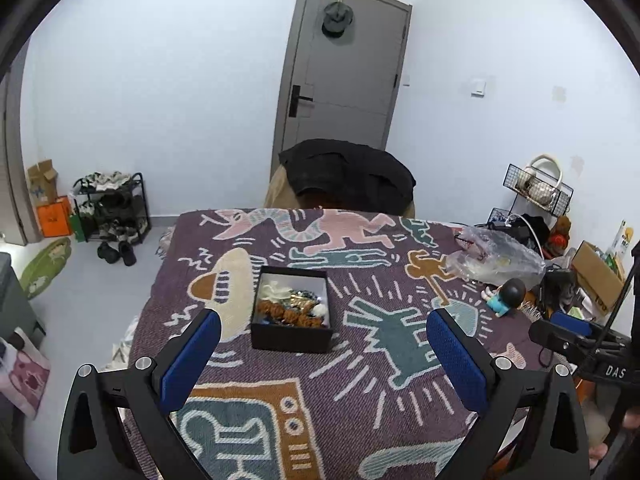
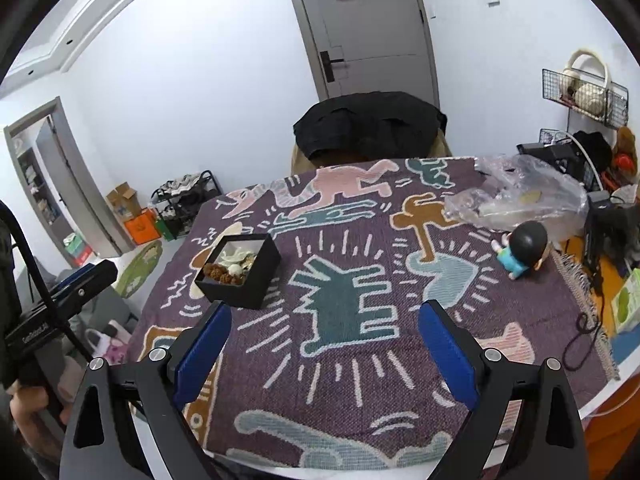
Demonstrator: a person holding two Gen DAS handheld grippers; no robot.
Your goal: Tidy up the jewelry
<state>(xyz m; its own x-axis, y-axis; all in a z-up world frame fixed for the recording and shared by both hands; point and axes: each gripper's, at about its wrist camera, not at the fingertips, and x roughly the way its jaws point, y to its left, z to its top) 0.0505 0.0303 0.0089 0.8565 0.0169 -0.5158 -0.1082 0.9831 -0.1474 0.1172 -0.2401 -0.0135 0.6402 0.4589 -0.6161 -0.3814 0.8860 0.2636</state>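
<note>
A black open box (image 1: 291, 334) sits on the patterned purple cloth (image 1: 360, 384) covering the table. Inside lies mixed jewelry (image 1: 292, 304): brown beads, white pieces and gold bits. My left gripper (image 1: 324, 320) is open and empty, held above the cloth just in front of the box. In the right wrist view the box (image 2: 256, 276) is ahead to the left with the jewelry (image 2: 232, 264) inside. My right gripper (image 2: 325, 312) is open and empty over the teal figure on the cloth (image 2: 400, 240), to the right of the box.
A clear plastic bag (image 2: 520, 200) and a small black-headed figurine (image 2: 524, 248) lie at the table's right side. A chair draped with a dark jacket (image 2: 368, 124) stands behind the table. A shoe rack (image 1: 112, 208) stands by the left wall. Cables and clutter sit far right.
</note>
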